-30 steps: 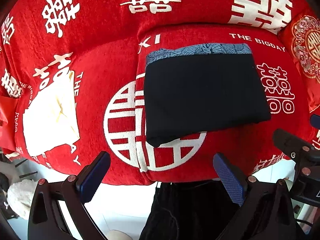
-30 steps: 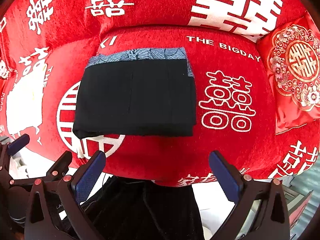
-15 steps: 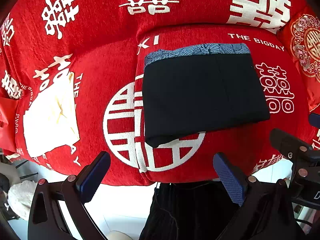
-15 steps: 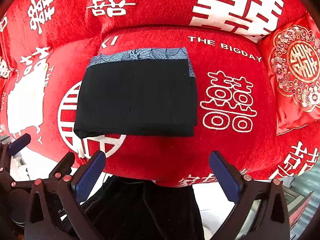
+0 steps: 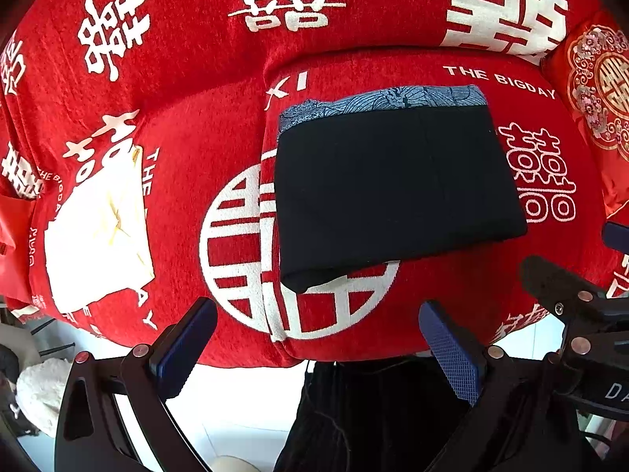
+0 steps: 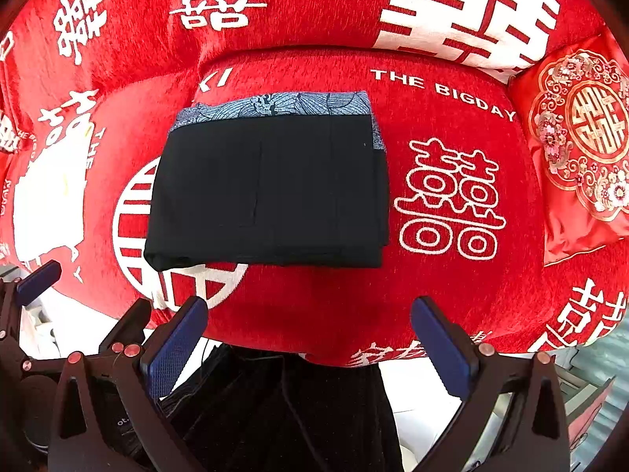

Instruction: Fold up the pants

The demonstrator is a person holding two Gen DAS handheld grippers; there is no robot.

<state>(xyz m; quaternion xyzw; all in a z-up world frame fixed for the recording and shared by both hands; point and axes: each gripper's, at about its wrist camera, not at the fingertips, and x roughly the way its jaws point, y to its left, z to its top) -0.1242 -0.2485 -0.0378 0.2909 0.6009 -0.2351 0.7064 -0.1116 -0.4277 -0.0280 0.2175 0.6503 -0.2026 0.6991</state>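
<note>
Black pants lie folded into a flat rectangle on the red sofa seat, with a blue-grey patterned band along the far edge. My left gripper hangs open in front of the seat's front edge, holding nothing. My right gripper is also open and empty, just off the seat's edge, below the pants. Each gripper shows at the side of the other's view.
A folded white cloth lies on the left seat cushion. A red embroidered pillow rests at the right. Dark clothing of the person fills the space below the sofa edge, over a white floor.
Both views have shifted only slightly; the pants lie still and both grippers stay open.
</note>
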